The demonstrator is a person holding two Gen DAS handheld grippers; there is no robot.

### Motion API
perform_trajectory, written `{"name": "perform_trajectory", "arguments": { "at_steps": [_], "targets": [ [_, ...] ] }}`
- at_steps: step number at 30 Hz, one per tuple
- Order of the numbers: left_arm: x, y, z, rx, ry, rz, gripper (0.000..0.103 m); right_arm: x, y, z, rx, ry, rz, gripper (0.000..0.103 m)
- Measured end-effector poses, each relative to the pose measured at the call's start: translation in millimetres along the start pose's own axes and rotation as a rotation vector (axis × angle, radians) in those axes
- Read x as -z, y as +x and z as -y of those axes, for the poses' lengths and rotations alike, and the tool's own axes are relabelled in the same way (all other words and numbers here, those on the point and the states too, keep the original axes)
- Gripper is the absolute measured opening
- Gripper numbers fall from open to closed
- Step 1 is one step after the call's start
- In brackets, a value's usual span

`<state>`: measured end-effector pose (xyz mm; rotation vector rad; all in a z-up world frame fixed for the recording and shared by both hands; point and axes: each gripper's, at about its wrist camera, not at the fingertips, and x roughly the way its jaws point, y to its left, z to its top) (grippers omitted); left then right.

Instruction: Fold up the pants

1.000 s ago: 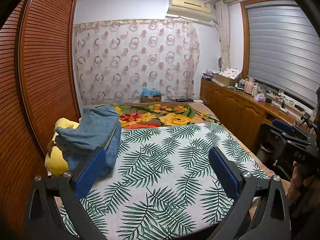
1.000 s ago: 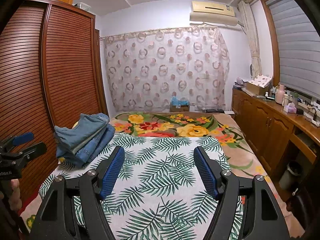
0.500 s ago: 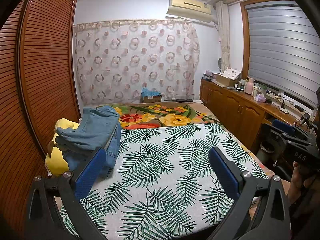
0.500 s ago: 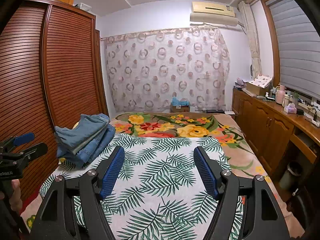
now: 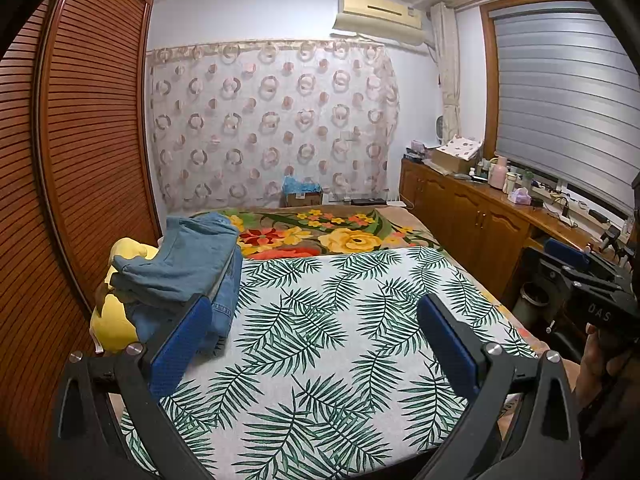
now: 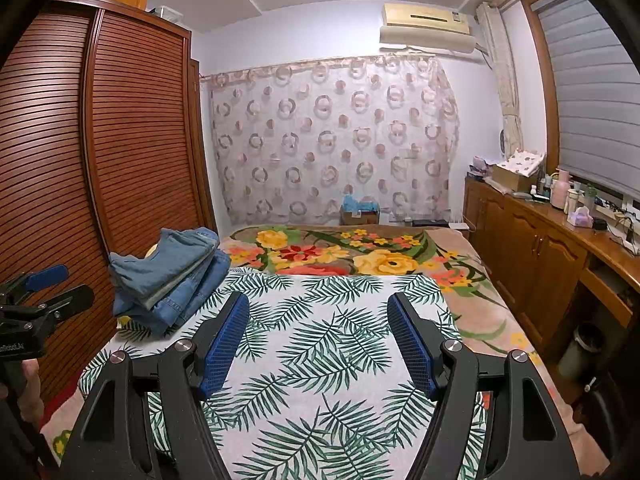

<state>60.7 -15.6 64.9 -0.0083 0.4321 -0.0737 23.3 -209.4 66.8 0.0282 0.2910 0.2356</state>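
A stack of folded blue denim pants [image 5: 188, 264] [image 6: 172, 276] rests on a yellow cushion [image 5: 116, 316] at the bed's left edge, by the wardrobe. My left gripper [image 5: 316, 312] hovers open over the leaf-print sheet [image 5: 320, 340], its left finger just in front of the stack, nothing between its blue pads. My right gripper [image 6: 318, 308] is also open and empty over the same sheet [image 6: 320, 360], to the right of the stack. Each gripper appears at the edge of the other's view: the right gripper [image 5: 580, 276] and the left gripper [image 6: 40, 292].
A slatted wooden wardrobe [image 6: 100, 140] lines the left side. A floral blanket [image 6: 340, 252] covers the far half of the bed. A cluttered wooden cabinet [image 6: 560, 248] runs along the right under a window blind. A cardboard box [image 6: 360, 212] stands by the curtain.
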Motion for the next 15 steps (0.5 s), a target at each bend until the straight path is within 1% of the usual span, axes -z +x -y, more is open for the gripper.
{"name": "perform_trajectory", "arguments": {
  "at_steps": [15],
  "targets": [
    [-0.5,-0.6,0.3,0.0,-0.001,0.001,0.102,1.0,0.5,-0.4,0.0,-0.002,-0.002,0.073]
  ]
}}
